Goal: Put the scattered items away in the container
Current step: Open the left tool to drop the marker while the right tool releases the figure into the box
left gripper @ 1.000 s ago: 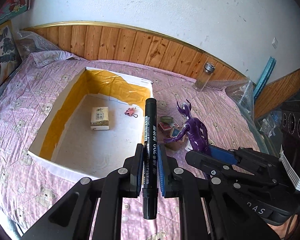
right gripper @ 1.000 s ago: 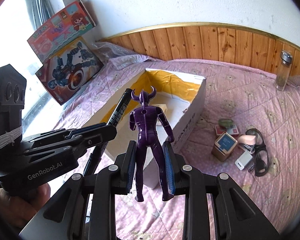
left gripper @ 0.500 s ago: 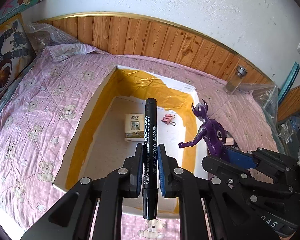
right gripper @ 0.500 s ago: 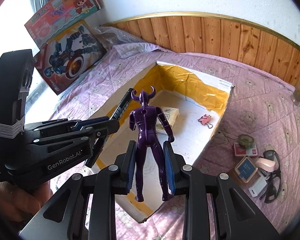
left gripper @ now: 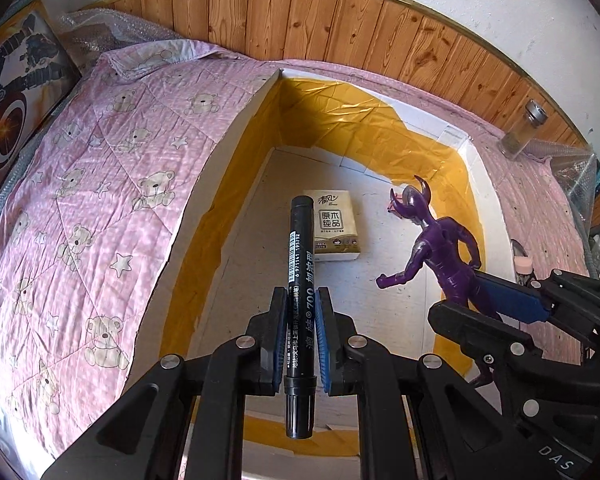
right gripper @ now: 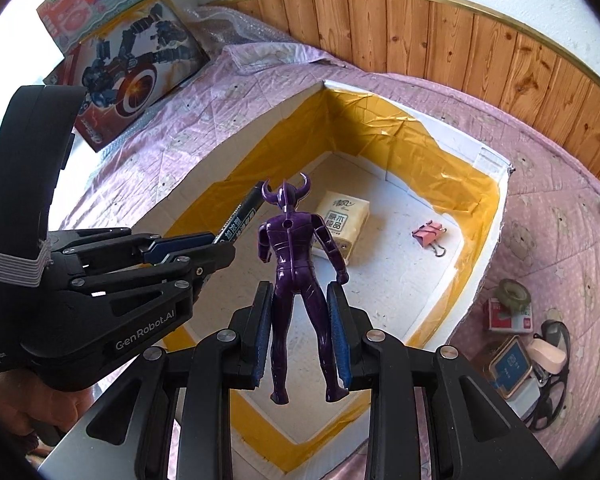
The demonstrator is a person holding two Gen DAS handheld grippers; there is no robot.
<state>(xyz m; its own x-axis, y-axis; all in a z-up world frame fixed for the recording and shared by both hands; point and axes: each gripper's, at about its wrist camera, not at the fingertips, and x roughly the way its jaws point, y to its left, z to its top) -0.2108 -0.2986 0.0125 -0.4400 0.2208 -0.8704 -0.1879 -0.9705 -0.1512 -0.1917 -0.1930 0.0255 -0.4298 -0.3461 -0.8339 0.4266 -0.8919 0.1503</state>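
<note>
Black marker (left gripper: 299, 300) was pinched between the fingers of the left gripper (left gripper: 300, 334), held above the open white box (left gripper: 228, 128) w/ yellow-taped inner walls. Purple horned figure (right gripper: 298, 276) was clamped at the legs by the right gripper (right gripper: 300, 336), also over the box interior. Inside, on the box floor: a tissue pack (left gripper: 336, 226) & a pink binder clip (right gripper: 430, 236), apart from each other. Box sat on a bed w/ pink bear-print quilt (left gripper: 100, 184). Right of the box on the quilt lay a tape roll (right gripper: 512, 292), small blue tin (right gripper: 510, 366) & glasses (right gripper: 552, 392). Glass jar (left gripper: 524, 132) stood near the wood-panelled wall.
</note>
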